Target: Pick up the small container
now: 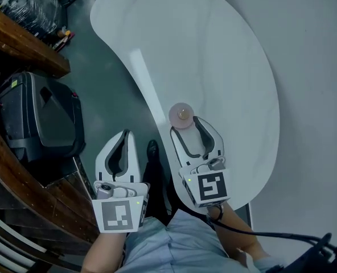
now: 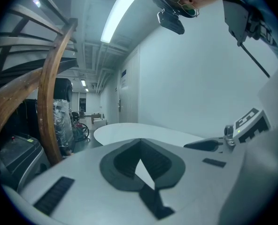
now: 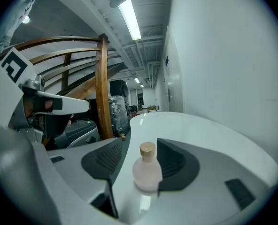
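At table (image 1: pixel 225 67) edge, container (image 1: pixel 181 115) inside released right hand-held gripper (image 1: pixel 185 126), left hand-held gripper (image 1: pixel 124 135) clenched

The small container (image 1: pixel 181 115) stands on the table (image 1: pixel 214 50), close to its near edge. It sits between the jaw tips of the right gripper (image 1: pixel 187 127), which reaches over that edge from the person's side. The left gripper (image 1: pixel 123 135) hangs just left of the right one, off the table and above the floor (image 1: pixel 100 90). A shoe (image 1: pixel 152 150) is on the floor between the two. Further left a case (image 1: pixel 40 112) rests on the floor under a wooden rail (image 1: pixel 23 41) – behind that, at the far left, lies a wrapped bundle (image 1: pixel 26 1). A wall (image 3: pixel 223 55) runs along the table's right side.
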The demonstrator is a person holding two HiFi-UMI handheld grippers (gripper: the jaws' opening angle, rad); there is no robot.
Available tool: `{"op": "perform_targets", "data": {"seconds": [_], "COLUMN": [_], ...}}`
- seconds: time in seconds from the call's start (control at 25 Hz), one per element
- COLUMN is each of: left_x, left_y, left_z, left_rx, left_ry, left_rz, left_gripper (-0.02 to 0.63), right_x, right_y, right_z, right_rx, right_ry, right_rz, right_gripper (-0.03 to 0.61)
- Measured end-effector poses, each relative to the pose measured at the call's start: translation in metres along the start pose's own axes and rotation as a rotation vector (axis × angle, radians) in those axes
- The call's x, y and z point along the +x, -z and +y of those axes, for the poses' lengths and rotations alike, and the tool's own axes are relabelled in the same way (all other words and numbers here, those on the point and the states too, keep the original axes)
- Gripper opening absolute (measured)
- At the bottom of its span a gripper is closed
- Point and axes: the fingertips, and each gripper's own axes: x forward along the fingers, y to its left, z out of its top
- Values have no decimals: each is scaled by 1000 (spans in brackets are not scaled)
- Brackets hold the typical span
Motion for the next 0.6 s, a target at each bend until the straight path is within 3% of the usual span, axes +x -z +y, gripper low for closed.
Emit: {"op": "perform_targets", "data": {"seconds": [0.12,0.36,0.6], "left_x": [5,19,33], "left_y": [7,20,25], "left_z": [8,20,26], "left_rx": [25,17,13], "left_ry": [4,4,22], "left_rz": [15,57,85], "left_gripper": [0,-2,-1], "right_x": [8,26,44], "right_y": [1,22,29], "right_z": [-1,-11,-16], "right_rx": [9,39,61], "right_ry": [10,38,56], "right_rz": [-54,52,62], "right_gripper": [235,236,235]}}
